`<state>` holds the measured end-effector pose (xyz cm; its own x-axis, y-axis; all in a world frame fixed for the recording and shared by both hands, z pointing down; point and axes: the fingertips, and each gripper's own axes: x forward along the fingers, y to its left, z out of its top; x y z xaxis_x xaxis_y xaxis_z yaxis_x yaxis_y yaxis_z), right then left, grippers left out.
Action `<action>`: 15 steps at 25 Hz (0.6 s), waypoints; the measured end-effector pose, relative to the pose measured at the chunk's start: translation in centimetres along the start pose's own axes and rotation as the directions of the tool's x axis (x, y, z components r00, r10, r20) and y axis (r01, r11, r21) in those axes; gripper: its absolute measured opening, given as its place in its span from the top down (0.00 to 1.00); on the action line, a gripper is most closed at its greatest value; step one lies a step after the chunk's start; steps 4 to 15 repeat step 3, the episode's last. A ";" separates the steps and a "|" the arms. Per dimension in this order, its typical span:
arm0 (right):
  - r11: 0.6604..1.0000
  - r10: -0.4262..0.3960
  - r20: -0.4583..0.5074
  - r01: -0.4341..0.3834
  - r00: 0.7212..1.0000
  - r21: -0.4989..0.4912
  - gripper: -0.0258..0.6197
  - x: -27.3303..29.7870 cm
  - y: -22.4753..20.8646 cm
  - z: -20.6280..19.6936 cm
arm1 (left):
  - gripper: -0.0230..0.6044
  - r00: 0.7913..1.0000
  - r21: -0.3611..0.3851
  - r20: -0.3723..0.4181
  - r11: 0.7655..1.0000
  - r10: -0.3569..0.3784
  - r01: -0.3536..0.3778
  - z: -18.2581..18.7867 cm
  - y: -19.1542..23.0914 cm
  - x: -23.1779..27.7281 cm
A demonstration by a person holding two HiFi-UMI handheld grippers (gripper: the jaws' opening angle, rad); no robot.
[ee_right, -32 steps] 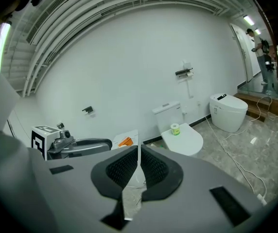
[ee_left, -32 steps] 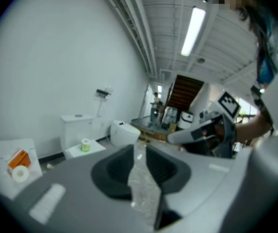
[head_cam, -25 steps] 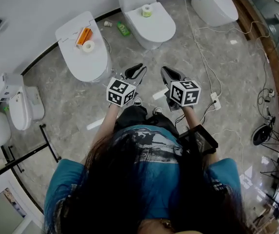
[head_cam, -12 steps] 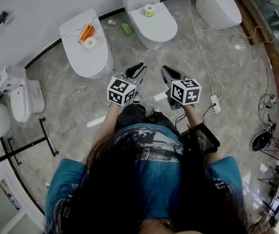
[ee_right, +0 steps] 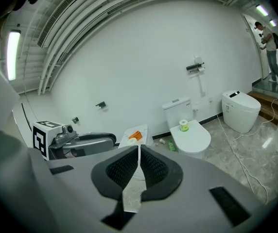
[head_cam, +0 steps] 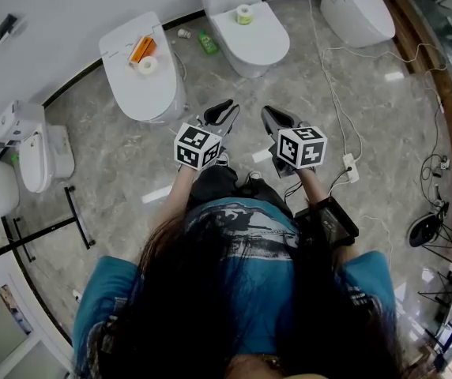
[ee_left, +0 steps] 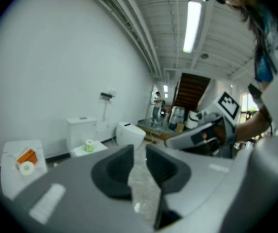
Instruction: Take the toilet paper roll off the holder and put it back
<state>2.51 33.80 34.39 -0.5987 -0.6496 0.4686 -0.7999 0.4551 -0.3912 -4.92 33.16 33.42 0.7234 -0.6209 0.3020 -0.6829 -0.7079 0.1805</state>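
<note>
I hold both grippers side by side at waist height above the marble floor. My left gripper [head_cam: 227,105] [ee_left: 139,148] has its jaws drawn together to a thin slit, with nothing in them. My right gripper [head_cam: 267,110] [ee_right: 138,147] is shut and holds nothing. A white toilet paper roll [head_cam: 148,64] [ee_left: 26,167] lies on the closed lid of the left toilet [head_cam: 135,85], next to an orange pack [head_cam: 137,50]. A second roll [head_cam: 244,14] [ee_right: 183,125] stands on the middle toilet [head_cam: 250,46]. A small black holder [head_cam: 5,28] [ee_right: 100,104] on the wall carries no roll.
A third toilet [head_cam: 360,10] stands at the far right. White cables and a power strip [head_cam: 349,166] run over the floor on my right. A green bottle [head_cam: 207,43] lies between the toilets. A small toilet [head_cam: 40,160] and a black rail [head_cam: 74,215] are at my left.
Both grippers keep the same pose and stay shut. The head view has drifted slightly, so the toilets sit a little farther right and higher in it.
</note>
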 end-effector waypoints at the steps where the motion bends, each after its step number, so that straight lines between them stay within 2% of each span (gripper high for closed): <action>1: 1.000 0.001 -0.003 -0.001 1.000 0.000 0.92 0.0 0.0 -0.1 | 0.85 1.000 0.000 0.001 1.000 0.001 -0.001 0.0 0.0 0.0; 15: 1.000 0.002 -0.009 -0.002 1.000 0.001 0.92 -0.1 0.0 -0.3 | 0.85 1.000 0.000 0.002 1.000 0.002 -0.002 -0.1 -0.1 0.0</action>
